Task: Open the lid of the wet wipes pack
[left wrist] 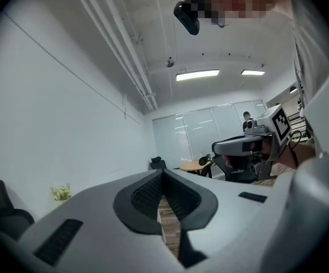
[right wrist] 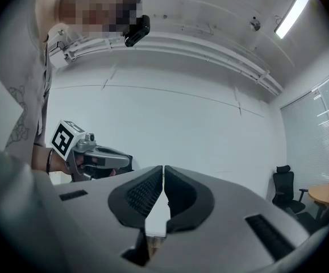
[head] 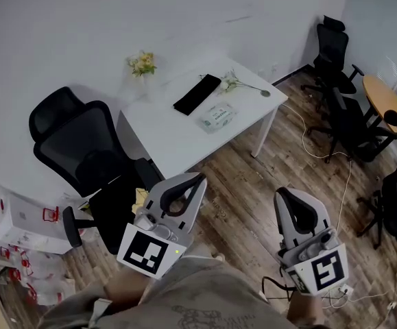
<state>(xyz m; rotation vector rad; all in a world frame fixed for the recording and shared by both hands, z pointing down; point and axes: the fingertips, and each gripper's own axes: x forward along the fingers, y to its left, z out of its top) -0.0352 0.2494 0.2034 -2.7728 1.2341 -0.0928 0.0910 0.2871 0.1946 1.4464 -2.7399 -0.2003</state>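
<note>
The wet wipes pack [head: 217, 116], pale green and white, lies flat on the white table [head: 177, 142] near its right-hand side, lid down as far as I can tell. Both grippers are held close to my body, well short of the table and pointing level. My left gripper [head: 199, 178] has its jaws closed together with nothing between them, and its tips [left wrist: 163, 174] meet in the left gripper view. My right gripper [head: 281, 195] is shut and empty too, with its tips [right wrist: 163, 168] touching. Neither gripper view shows the pack.
A black flat case [head: 197, 94], a small bunch of flowers [head: 142, 63] and a single flower stem [head: 234, 83] share the table. A black office chair [head: 88, 156] stands at the table's left, more chairs [head: 335, 60] and a round wooden table [head: 385, 98] at the right. Cables [head: 321, 149] cross the wooden floor.
</note>
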